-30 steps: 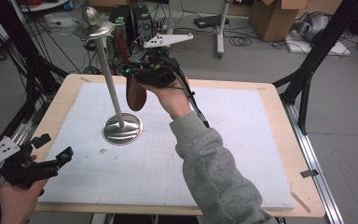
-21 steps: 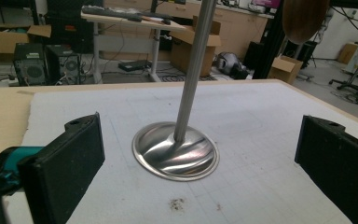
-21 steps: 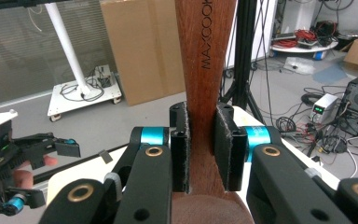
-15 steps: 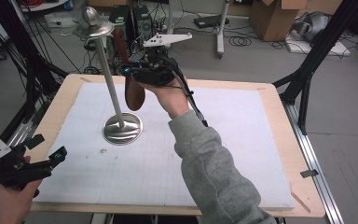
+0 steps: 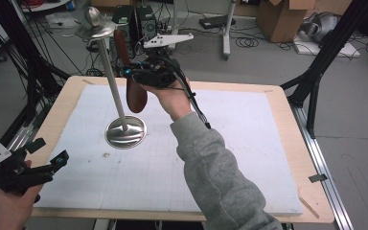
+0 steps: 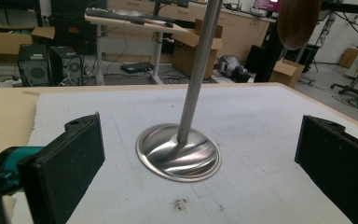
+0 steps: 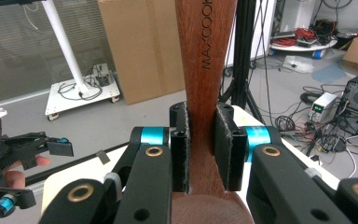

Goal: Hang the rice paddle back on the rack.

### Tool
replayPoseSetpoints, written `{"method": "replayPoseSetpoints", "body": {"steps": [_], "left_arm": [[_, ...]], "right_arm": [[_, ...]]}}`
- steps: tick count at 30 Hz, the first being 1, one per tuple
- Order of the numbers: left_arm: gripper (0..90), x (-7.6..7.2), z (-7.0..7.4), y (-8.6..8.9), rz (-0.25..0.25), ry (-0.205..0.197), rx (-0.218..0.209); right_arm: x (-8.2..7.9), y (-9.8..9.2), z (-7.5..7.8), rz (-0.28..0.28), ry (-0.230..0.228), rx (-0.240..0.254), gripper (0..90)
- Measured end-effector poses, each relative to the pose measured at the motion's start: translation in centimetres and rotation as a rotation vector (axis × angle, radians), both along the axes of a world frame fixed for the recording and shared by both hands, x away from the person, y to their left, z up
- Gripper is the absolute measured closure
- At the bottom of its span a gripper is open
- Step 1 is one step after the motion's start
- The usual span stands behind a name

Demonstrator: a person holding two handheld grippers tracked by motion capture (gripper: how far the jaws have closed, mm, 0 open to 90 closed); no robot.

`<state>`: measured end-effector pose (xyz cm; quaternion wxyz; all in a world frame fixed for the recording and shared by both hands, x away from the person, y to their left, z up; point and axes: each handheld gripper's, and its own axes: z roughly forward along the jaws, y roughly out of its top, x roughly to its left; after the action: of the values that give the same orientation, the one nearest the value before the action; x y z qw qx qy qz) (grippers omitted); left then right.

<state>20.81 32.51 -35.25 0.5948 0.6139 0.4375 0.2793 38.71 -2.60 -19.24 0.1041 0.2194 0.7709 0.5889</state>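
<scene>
A brown wooden spoon [image 5: 135, 94] hangs upright over the far left of the white mat, bowl down and handle [image 7: 206, 56] up. My right gripper [image 5: 130, 73] is shut on its neck, and the pads [image 7: 223, 140] press both sides of the wood. Just left of it stands a metal stand [image 5: 125, 132] with a round base [image 6: 179, 151], a thin pole and a small disc with a ball on top. My left gripper [image 5: 49, 151] is open at the table's near left corner, nothing between its fingers, and it points at the stand.
The white gridded mat [image 5: 249, 143] lies on a wooden-edged table [image 5: 311, 182]. Black frame legs [image 5: 316, 72] rise at the right and left sides. Cardboard boxes [image 5: 278, 19], computers and cables sit on the floor behind.
</scene>
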Motion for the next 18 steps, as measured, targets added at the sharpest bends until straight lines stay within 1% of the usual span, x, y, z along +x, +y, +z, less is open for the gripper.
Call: {"method": "replayPoseSetpoints", "body": {"steps": [18], "left_arm": [[1.8,0.11,-0.11,-0.31,-0.006,0.005,0.004]], "right_arm": [[0.18,0.38,-0.34,0.002,0.002,-0.004,77.7]]}}
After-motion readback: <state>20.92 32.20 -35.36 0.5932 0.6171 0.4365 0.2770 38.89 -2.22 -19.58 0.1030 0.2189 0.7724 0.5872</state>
